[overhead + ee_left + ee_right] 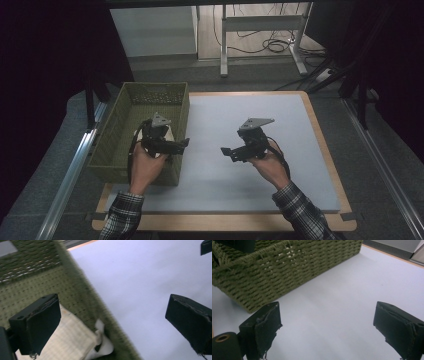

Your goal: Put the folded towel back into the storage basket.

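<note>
A green woven basket (112,145) stands at the left of the pale mat (260,165). Inside it lies a cream folded cloth (72,340) with a white piece beside it. My left gripper (186,143) hovers open over the basket's right wall (100,312), one jaw above the cloth and the other above the mat. My right gripper (226,152) hangs open over the middle of the mat, jaws pointing left toward the basket (287,267), with nothing between them. In the left gripper view a corner of the right gripper (206,246) shows at top right.
The mat lies on a wooden board (320,130) whose edge runs around it. Metal rails (380,165) flank the table. Beyond the far edge stand a white desk frame (260,30) and floor cables (275,45).
</note>
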The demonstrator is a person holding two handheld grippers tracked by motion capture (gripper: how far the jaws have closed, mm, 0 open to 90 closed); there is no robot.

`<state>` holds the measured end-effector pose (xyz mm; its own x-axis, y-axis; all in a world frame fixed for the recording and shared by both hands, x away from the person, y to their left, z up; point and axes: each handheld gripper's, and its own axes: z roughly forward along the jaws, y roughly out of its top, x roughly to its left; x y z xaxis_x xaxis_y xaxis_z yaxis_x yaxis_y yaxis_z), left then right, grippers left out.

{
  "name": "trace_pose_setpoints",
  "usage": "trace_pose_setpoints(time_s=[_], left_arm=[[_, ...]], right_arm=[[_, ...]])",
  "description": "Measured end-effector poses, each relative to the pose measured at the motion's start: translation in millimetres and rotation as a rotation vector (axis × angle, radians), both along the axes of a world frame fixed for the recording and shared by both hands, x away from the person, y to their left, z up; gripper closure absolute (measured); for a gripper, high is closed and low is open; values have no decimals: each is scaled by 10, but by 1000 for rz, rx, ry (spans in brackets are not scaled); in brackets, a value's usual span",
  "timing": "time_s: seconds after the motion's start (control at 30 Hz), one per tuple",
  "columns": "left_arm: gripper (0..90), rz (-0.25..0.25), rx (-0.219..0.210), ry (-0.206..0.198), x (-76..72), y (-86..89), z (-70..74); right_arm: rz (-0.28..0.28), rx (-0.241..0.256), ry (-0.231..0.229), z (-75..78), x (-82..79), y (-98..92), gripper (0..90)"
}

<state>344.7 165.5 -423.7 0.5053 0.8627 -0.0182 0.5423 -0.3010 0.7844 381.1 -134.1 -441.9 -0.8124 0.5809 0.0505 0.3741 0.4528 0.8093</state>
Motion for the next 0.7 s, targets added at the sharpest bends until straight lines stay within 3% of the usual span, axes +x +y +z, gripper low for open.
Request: trace_pose_setpoints(time_s=[0.33, 0.43, 0.53, 0.7], left_arm=[[1, -76, -35, -16, -125, -418, 2], [1, -81, 0, -35, -182, -539, -15], [1, -104, -22, -30, -231, -620, -37], [0, -132, -23, -19, -274, -759, -142]], right_arm=[[-43, -18, -10, -58, -122, -395, 77], [-61, -16, -14, -80, -161, -522, 77], [-76, -10, -11, -108, -192, -635, 77], [-107, -5, -1, -192, -258, -842, 77]])
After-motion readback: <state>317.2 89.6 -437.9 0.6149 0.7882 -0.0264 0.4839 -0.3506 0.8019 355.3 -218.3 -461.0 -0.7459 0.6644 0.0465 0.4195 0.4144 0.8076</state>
